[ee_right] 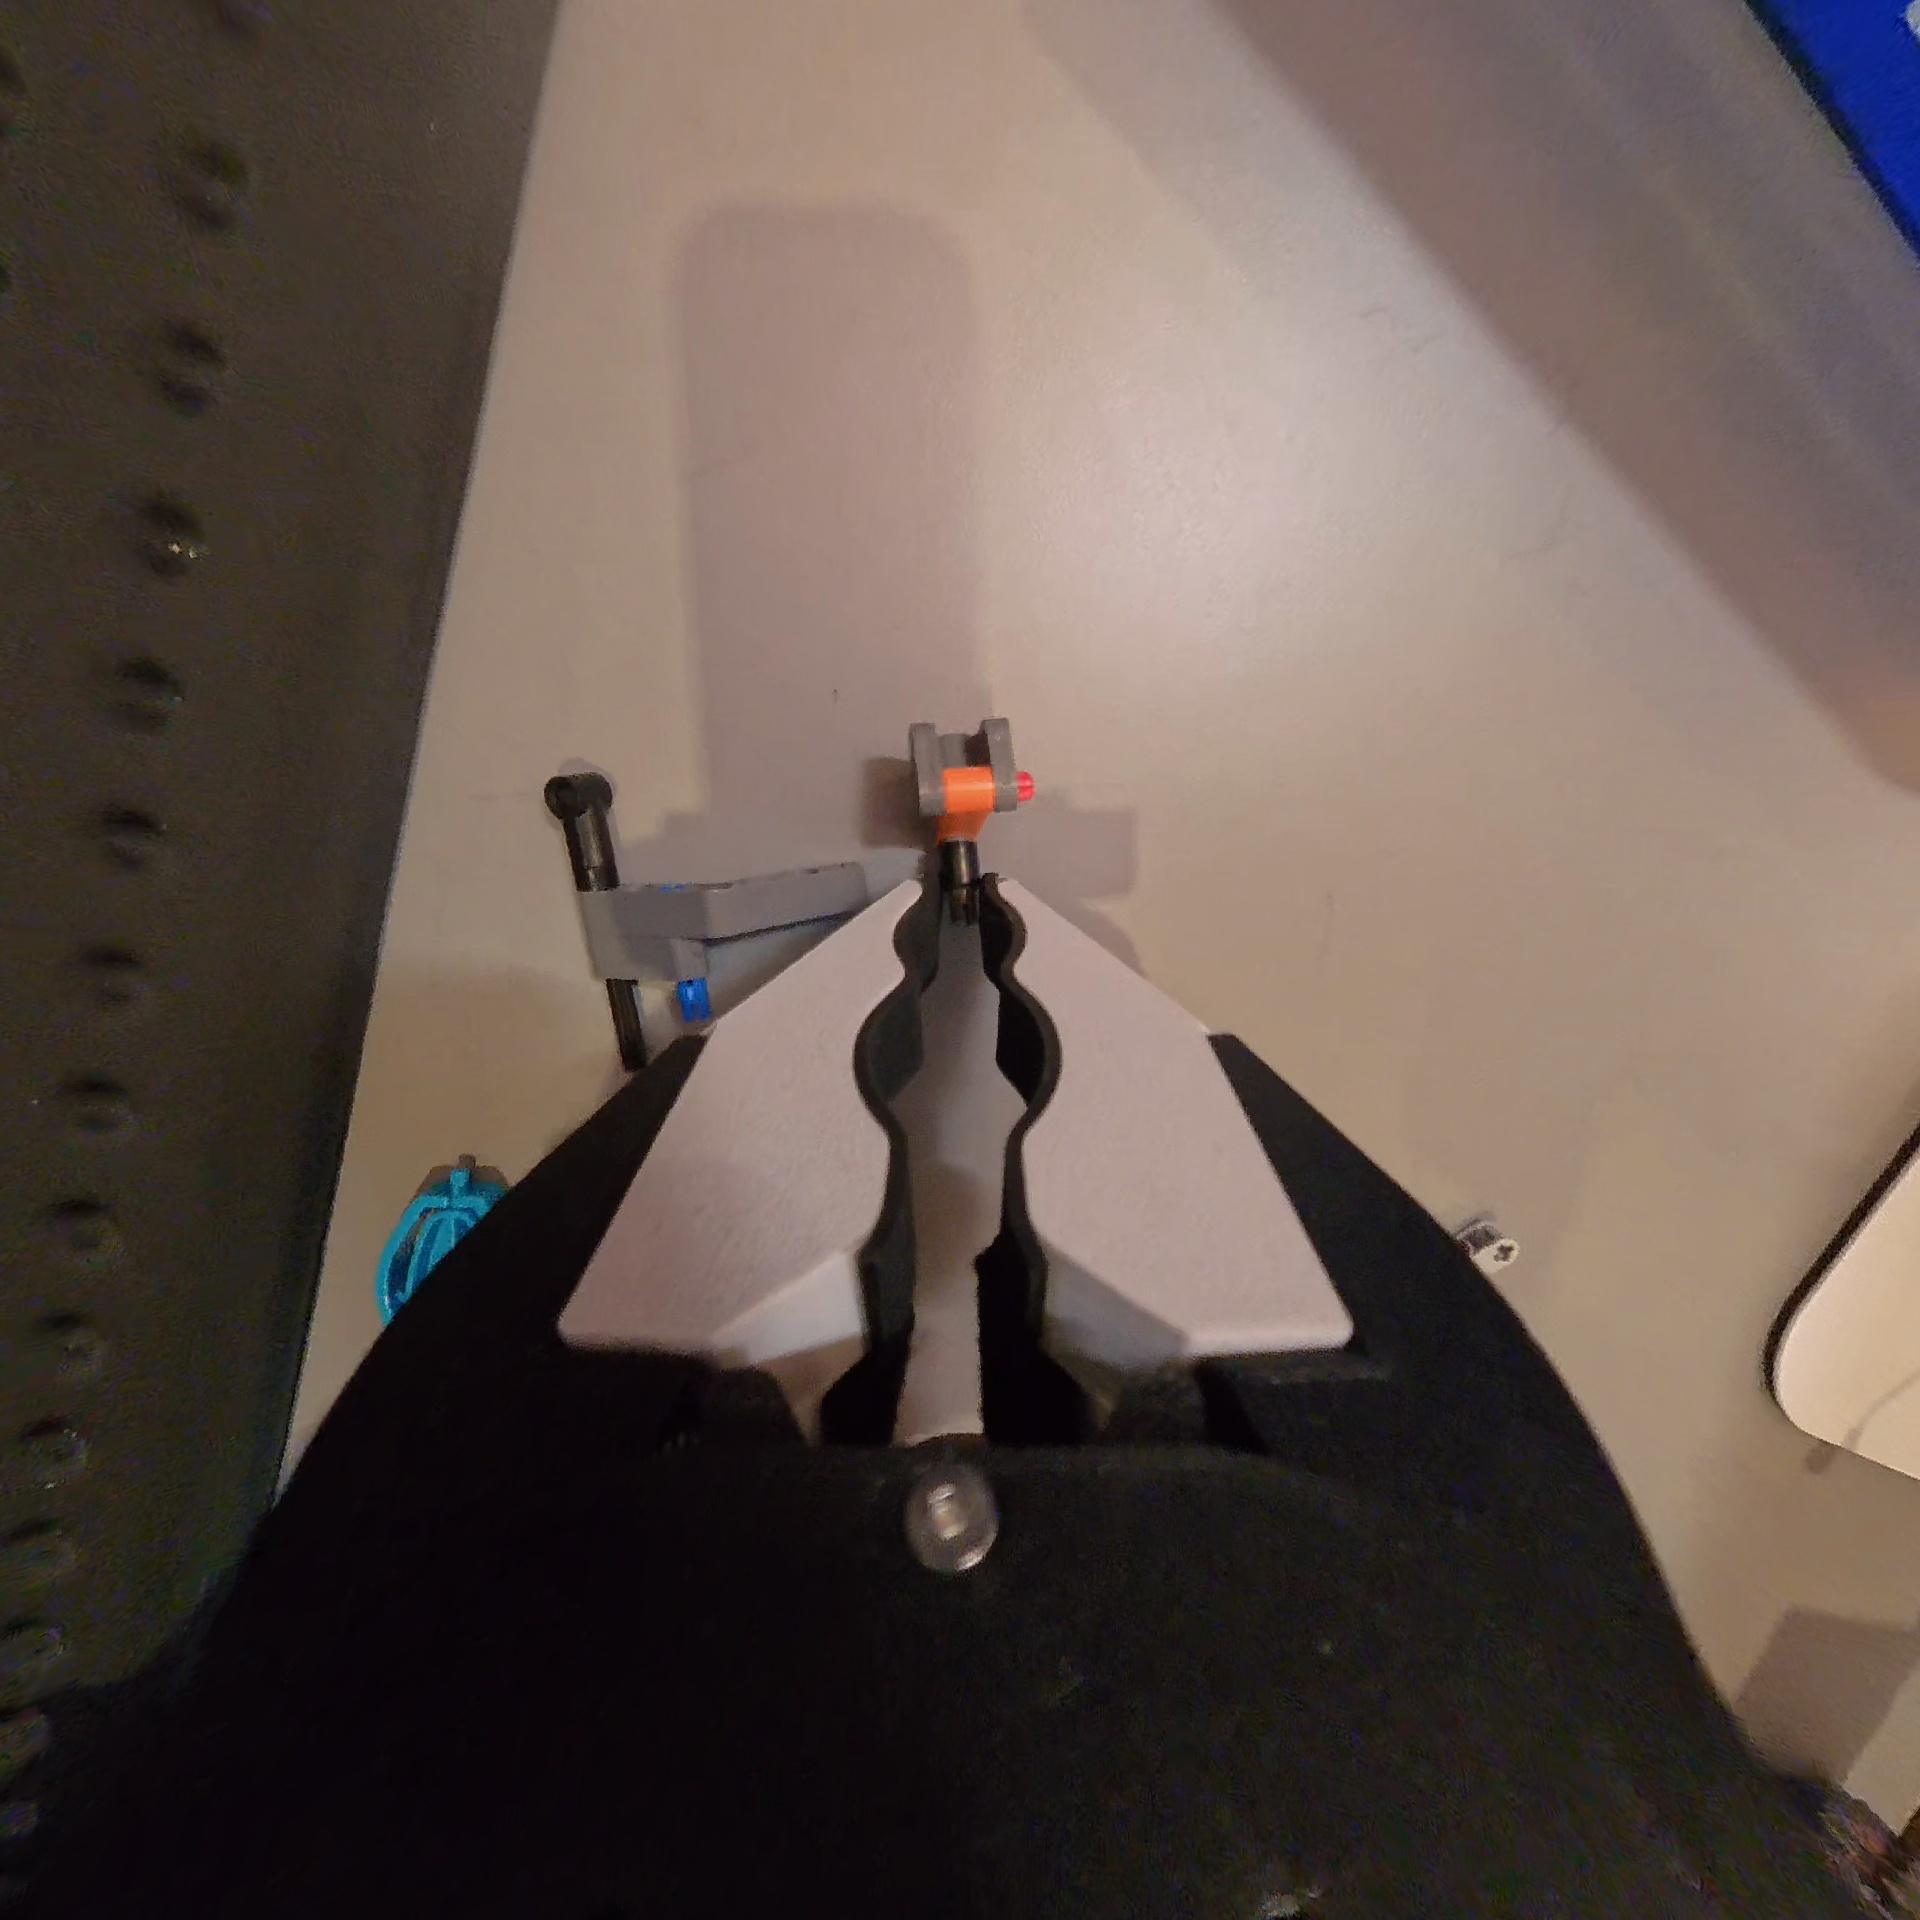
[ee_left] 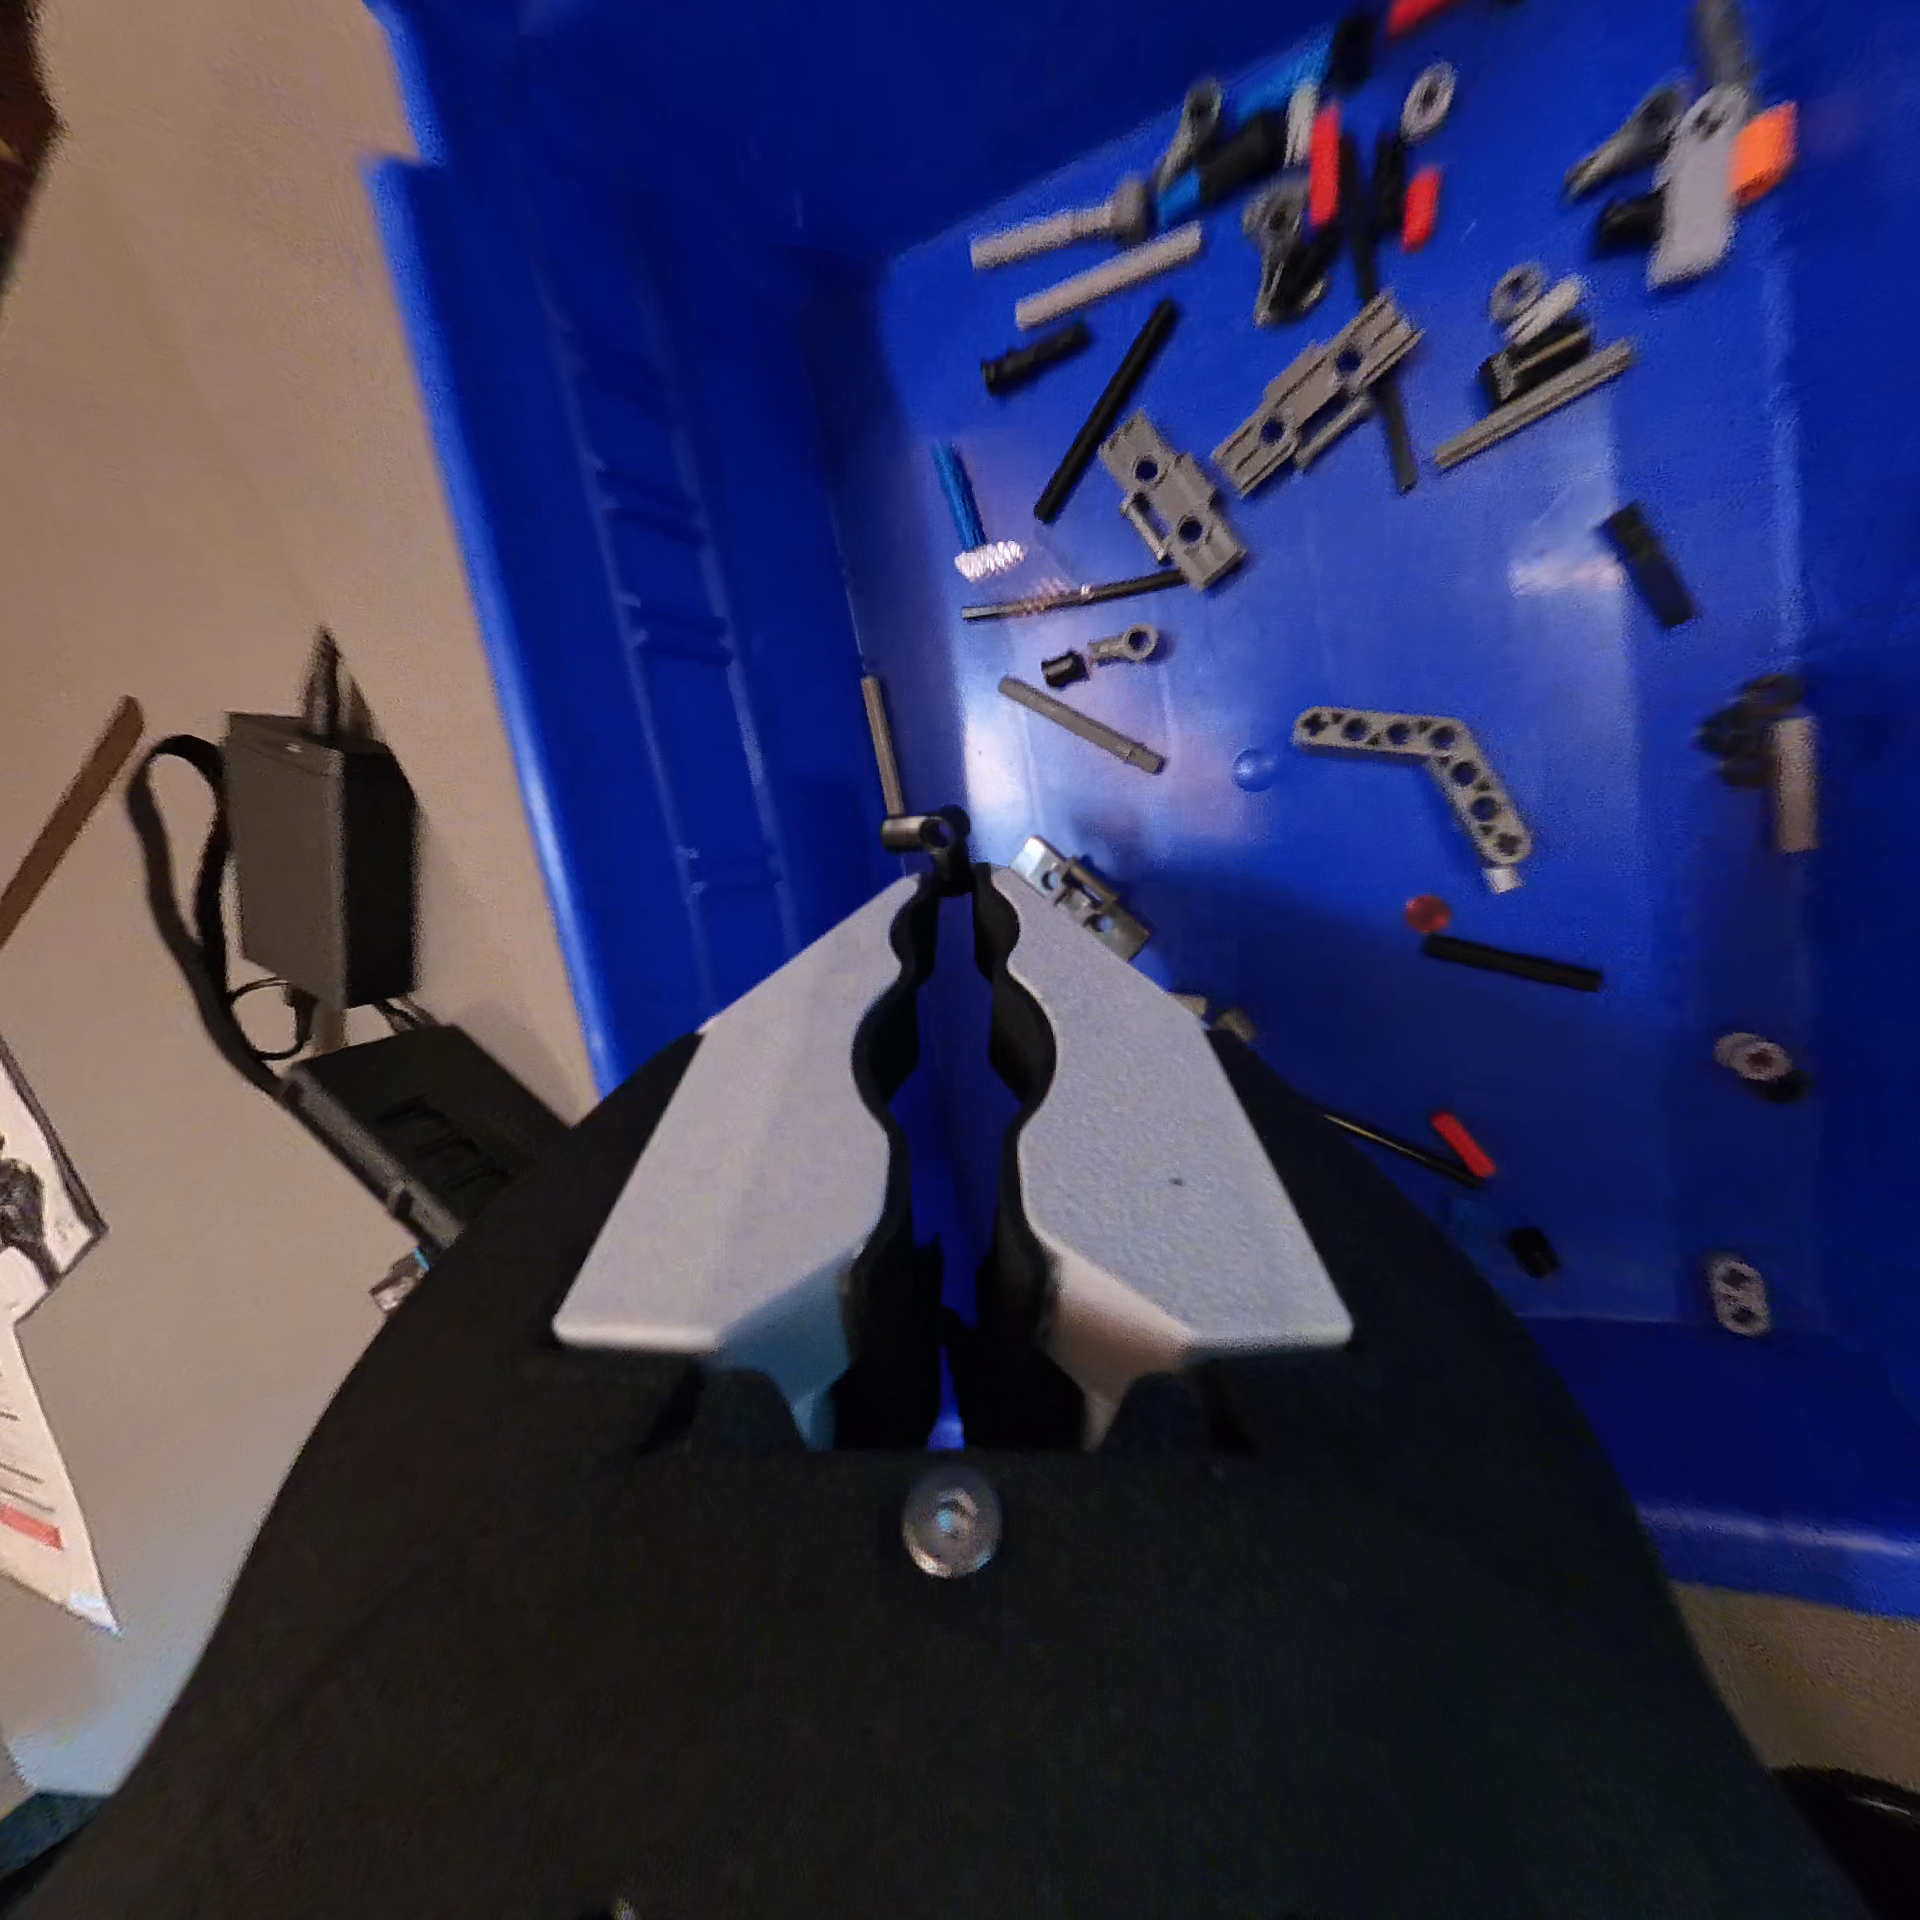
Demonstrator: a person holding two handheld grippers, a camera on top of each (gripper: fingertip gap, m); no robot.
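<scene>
My left gripper (ee_left: pixel 954 883) is shut on a small black connector piece (ee_left: pixel 928 836) and holds it above the blue bin (ee_left: pixel 665 520), near the bin's left wall. Many loose grey, black and red building pieces lie on the bin floor, among them a grey angled beam (ee_left: pixel 1429 769). My right gripper (ee_right: pixel 961 891) is shut on the black pin of a small assembly (ee_right: pixel 964 781) made of a grey bracket, an orange connector and a red axle tip, held just above the beige table (ee_right: pixel 1299 520). A grey beam assembly with black axles (ee_right: pixel 686 914) lies just left of the right gripper's tip.
A black power adapter with cable (ee_left: pixel 301 862) and a printed sheet (ee_left: pixel 31 1351) lie left of the bin. A turquoise round piece (ee_right: pixel 431 1236), a small grey piece (ee_right: pixel 1488 1244), a white rounded object (ee_right: pixel 1860 1340) and a dark perforated panel (ee_right: pixel 156 727) surround the right gripper. Spacing between my two grippers at the tips: around 35 cm.
</scene>
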